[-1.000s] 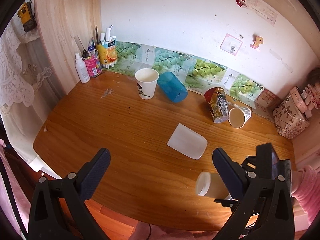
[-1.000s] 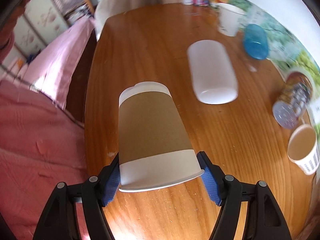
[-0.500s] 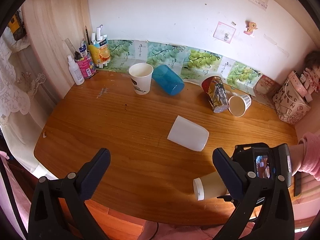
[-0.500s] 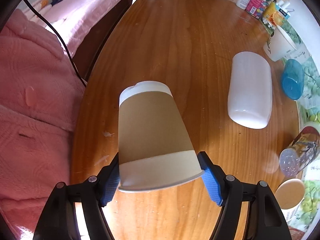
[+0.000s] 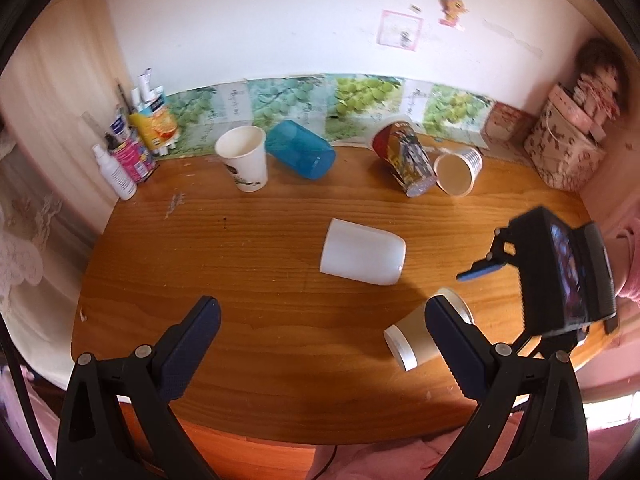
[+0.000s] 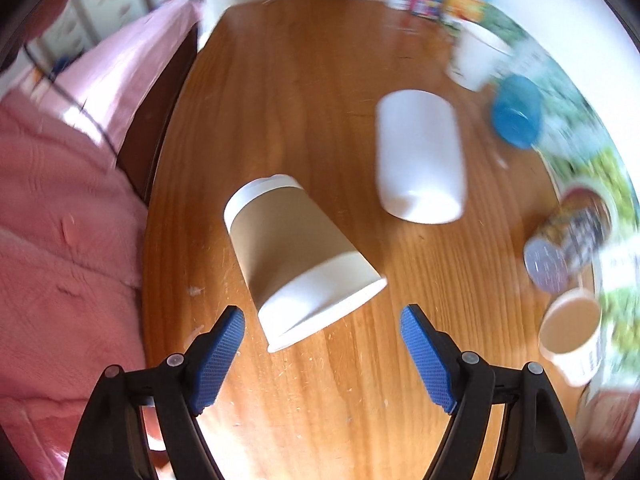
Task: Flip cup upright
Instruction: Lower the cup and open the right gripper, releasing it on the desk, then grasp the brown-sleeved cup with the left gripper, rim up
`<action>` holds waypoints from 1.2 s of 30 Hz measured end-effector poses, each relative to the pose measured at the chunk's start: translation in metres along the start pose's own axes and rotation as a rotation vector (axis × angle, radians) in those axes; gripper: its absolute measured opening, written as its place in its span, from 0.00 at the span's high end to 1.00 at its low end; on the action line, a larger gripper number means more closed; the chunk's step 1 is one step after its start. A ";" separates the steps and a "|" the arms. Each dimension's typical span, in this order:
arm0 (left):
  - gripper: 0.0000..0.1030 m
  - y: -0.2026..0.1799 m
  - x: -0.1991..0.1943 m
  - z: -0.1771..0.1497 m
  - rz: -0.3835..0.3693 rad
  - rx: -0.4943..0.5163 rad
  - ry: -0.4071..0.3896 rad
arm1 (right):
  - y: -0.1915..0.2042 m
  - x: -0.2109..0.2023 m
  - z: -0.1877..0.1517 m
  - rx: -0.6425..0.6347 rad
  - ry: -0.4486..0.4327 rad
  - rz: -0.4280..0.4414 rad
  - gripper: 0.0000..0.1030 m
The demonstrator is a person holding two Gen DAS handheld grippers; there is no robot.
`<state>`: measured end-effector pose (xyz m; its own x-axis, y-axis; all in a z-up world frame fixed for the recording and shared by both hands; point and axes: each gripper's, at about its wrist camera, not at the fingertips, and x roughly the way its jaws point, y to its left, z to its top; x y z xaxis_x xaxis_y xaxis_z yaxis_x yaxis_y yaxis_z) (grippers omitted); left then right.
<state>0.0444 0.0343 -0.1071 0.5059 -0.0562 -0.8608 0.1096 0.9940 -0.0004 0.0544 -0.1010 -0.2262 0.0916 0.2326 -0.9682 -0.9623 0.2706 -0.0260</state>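
Note:
A brown paper cup with white bands lies on its side on the wooden table, free of both grippers. In the left wrist view it lies near the table's front right, partly behind my left gripper's right finger. My right gripper is open, its blue pads either side of the cup's wide end and clear of it. It also shows in the left wrist view above the cup. My left gripper is open and empty over the table's front edge.
A white cup lies on its side mid-table. At the back stand a white paper cup upright, and a blue cup, a printed cup and a small striped cup on their sides. Bottles and tubes fill the back left corner. A patterned box stands at the right.
My right gripper has opened and let go of the brown cup, which now lies tilted on the table. The right gripper has pulled back from it. The left gripper stays open.

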 end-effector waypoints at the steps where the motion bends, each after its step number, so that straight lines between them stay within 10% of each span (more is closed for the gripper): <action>1: 0.01 -0.002 0.002 0.001 -0.007 0.020 0.006 | -0.003 -0.002 -0.003 0.032 -0.007 0.000 0.21; 13: 0.01 -0.044 0.030 0.005 -0.168 0.355 0.072 | -0.009 -0.031 -0.061 0.651 -0.205 -0.079 0.21; 22: 0.01 -0.068 0.042 -0.006 -0.322 0.548 0.100 | 0.016 -0.066 -0.110 1.111 -0.415 -0.335 0.21; 27: 0.01 -0.083 0.055 -0.015 -0.371 0.635 0.140 | 0.036 -0.091 -0.128 1.281 -0.531 -0.494 0.21; 36: 0.01 -0.116 0.089 -0.036 -0.411 0.755 0.214 | 0.063 -0.088 -0.139 1.395 -0.531 -0.515 0.21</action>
<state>0.0462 -0.0832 -0.2018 0.1395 -0.3012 -0.9433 0.8215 0.5671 -0.0596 -0.0502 -0.2341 -0.1773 0.6854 0.0550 -0.7261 0.1545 0.9635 0.2188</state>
